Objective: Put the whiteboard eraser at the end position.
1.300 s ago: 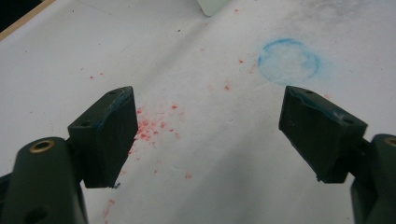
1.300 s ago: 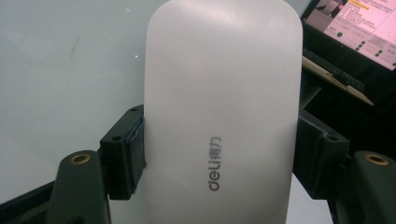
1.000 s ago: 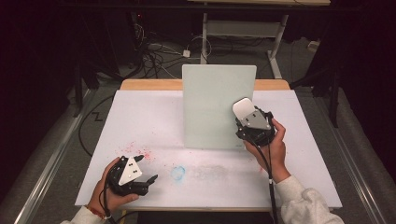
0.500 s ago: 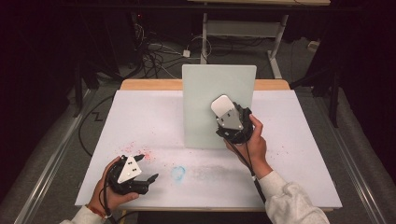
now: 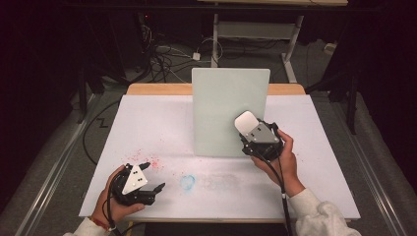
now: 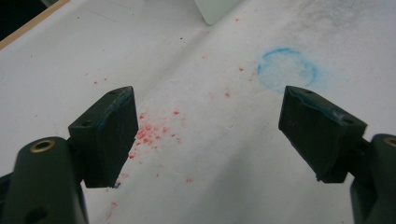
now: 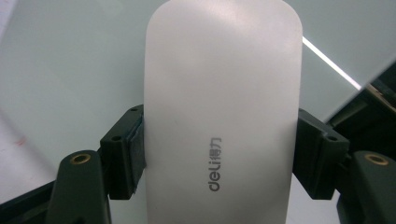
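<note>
**Eraser drawn back down the board**

The right gripper (image 5: 247, 129) has slid lower and rightward across the upright pale board (image 5: 229, 98), pinching a white "deli" eraser (image 7: 222, 112) against it. The left gripper (image 5: 150, 181) rests spread wide on the worktop (image 5: 314, 182), near red specks (image 6: 154, 133) and a blue ring (image 6: 287, 70).
</note>
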`<action>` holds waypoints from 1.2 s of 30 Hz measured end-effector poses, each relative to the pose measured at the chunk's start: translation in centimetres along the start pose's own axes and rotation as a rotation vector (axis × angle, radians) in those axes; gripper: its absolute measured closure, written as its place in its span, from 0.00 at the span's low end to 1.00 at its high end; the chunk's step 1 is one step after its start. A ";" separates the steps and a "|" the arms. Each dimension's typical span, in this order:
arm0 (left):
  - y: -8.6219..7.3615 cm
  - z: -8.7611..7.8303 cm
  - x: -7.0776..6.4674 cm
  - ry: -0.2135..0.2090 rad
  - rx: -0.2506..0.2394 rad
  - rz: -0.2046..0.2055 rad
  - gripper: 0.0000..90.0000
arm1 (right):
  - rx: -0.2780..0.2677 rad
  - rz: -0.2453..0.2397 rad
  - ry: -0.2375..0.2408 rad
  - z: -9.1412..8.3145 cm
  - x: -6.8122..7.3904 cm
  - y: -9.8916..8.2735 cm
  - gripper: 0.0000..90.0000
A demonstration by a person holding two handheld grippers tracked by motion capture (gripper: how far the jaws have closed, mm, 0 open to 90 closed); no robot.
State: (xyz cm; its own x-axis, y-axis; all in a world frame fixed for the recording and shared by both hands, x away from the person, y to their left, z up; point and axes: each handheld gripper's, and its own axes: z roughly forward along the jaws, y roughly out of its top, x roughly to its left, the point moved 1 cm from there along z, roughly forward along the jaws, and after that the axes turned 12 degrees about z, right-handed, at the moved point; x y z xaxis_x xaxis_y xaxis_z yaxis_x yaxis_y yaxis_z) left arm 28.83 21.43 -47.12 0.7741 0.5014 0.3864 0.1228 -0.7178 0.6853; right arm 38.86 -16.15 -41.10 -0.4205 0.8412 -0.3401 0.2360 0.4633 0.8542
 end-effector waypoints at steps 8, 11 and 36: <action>0.0 0.0 0.0 0.001 0.002 0.005 0.21 | 0.029 -0.006 0.180 -2.4 -0.7 -0.6 0.34; 0.0 0.0 0.0 0.001 0.004 0.005 0.21 | 0.051 -0.038 0.272 -3.0 -0.2 -0.8 0.34; 0.0 0.4 0.0 -0.016 0.014 0.008 0.21 | 0.336 -0.431 0.720 -1.5 7.7 -2.1 0.34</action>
State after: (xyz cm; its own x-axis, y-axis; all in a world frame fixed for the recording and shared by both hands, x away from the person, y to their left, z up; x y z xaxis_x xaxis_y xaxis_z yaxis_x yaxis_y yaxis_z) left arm 29.07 21.20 -47.34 0.7847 0.4881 0.3821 0.1249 -0.7282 0.6739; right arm 33.78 -11.07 -44.88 -0.9515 0.2501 -0.1789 0.1272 0.8498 0.5116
